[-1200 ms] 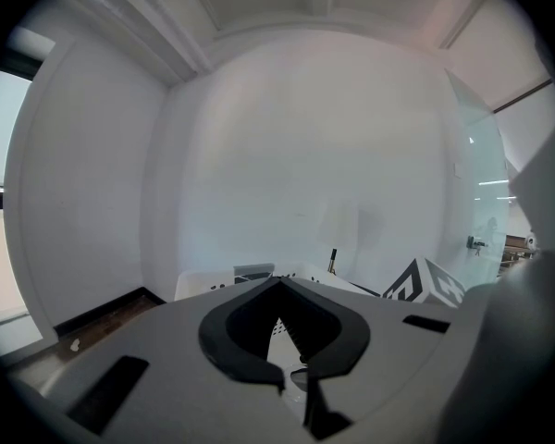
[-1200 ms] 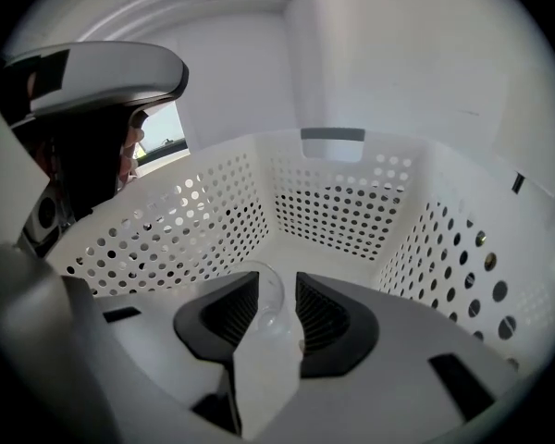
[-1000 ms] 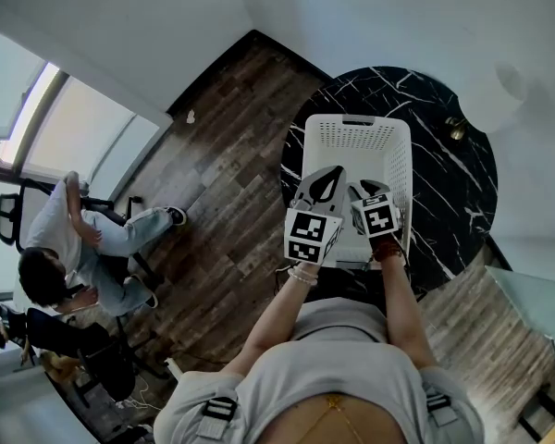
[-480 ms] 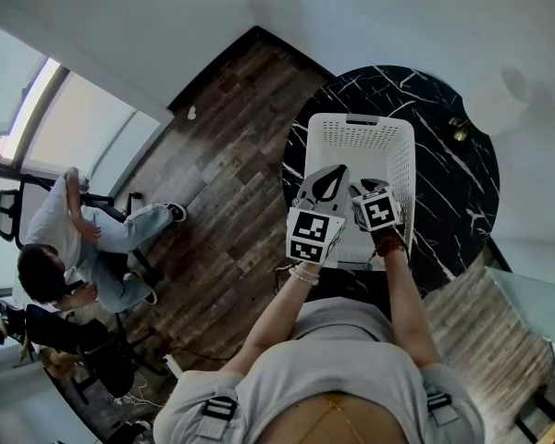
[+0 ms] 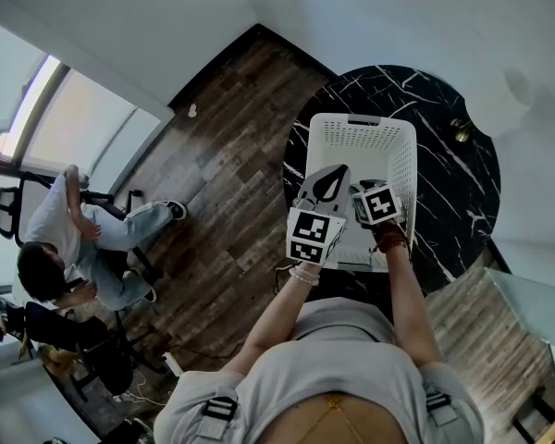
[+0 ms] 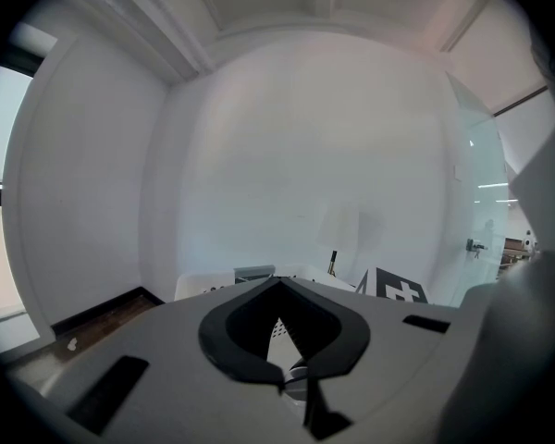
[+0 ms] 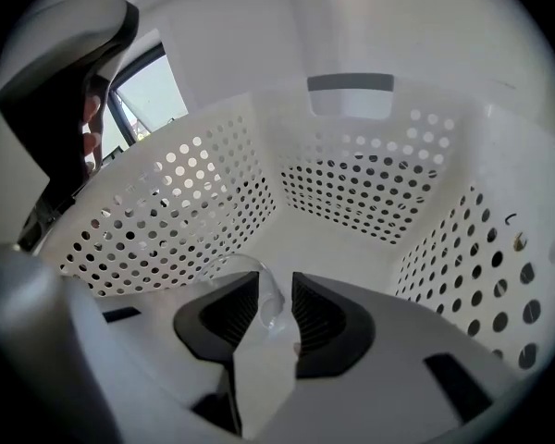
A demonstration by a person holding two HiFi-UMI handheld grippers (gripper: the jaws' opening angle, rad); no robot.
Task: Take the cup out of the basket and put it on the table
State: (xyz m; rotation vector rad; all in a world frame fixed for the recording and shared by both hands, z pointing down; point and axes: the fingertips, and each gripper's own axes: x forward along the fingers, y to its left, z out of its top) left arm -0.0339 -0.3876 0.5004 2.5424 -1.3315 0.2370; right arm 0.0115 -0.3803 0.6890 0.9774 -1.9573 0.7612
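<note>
A white perforated basket (image 5: 400,155) stands on the round black marble table (image 5: 453,183). My right gripper (image 5: 363,194) reaches down inside the basket (image 7: 370,174). In the right gripper view a clear cup (image 7: 245,280) lies low in the basket, and my right gripper (image 7: 276,294) is shut on its rim wall. My left gripper (image 5: 336,172) hovers over the basket's near left side, holding nothing. In the left gripper view my left gripper (image 6: 279,282) is shut, tips meeting, and points toward the white wall. The cup is hidden in the head view.
A small brass object (image 5: 459,129) and a white round shape (image 5: 499,100) sit at the table's far right. Wood floor (image 5: 222,155) lies to the left. A person sits on a chair (image 5: 65,239) far left. The holder's body is just below the basket.
The right gripper's marker cube has shifted slightly away from the body inside the basket. The left gripper has barely moved.
</note>
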